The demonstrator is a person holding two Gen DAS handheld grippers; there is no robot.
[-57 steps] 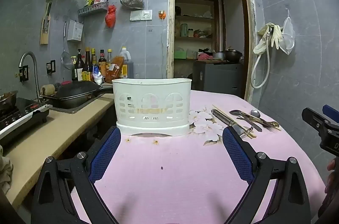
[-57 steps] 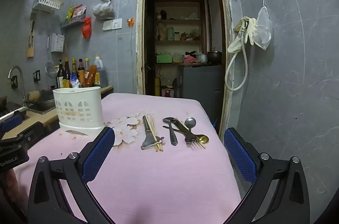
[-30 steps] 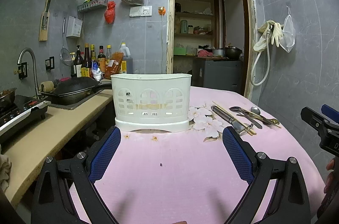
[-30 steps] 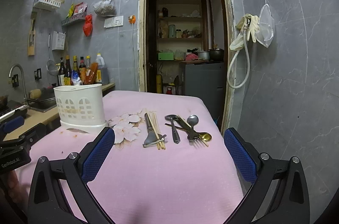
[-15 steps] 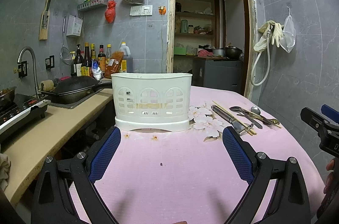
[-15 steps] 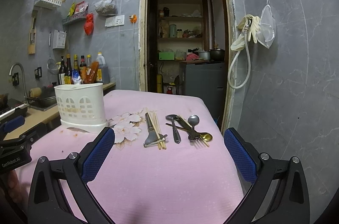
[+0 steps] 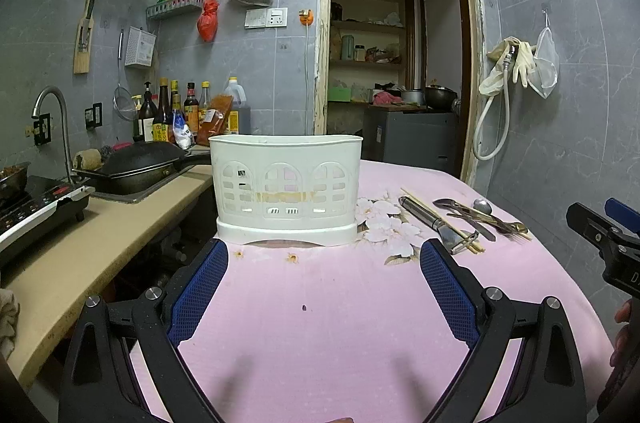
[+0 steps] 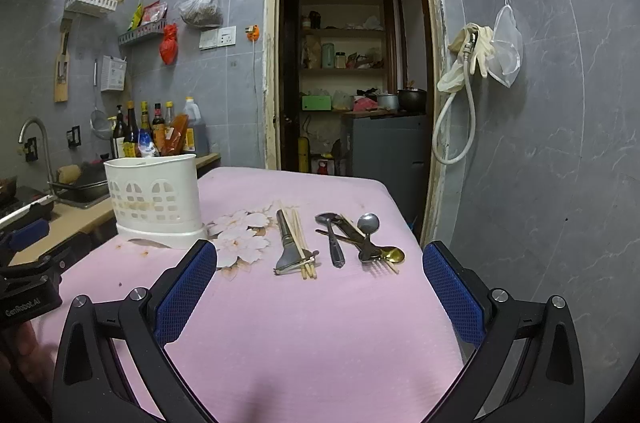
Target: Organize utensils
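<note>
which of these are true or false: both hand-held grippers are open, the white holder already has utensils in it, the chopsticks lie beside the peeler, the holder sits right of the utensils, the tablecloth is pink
1. Both the left hand-held gripper and the right hand-held gripper are open. True.
2. The white holder already has utensils in it. False: none stick out above its rim.
3. The chopsticks lie beside the peeler. True.
4. The holder sits right of the utensils. False: it stands to their left.
5. The tablecloth is pink. True.

Grey tiled walls (image 8: 540, 103) surround an open doorway (image 8: 348, 63) into a shelved pantry, with a beige counter (image 7: 100, 235) on the left
</note>
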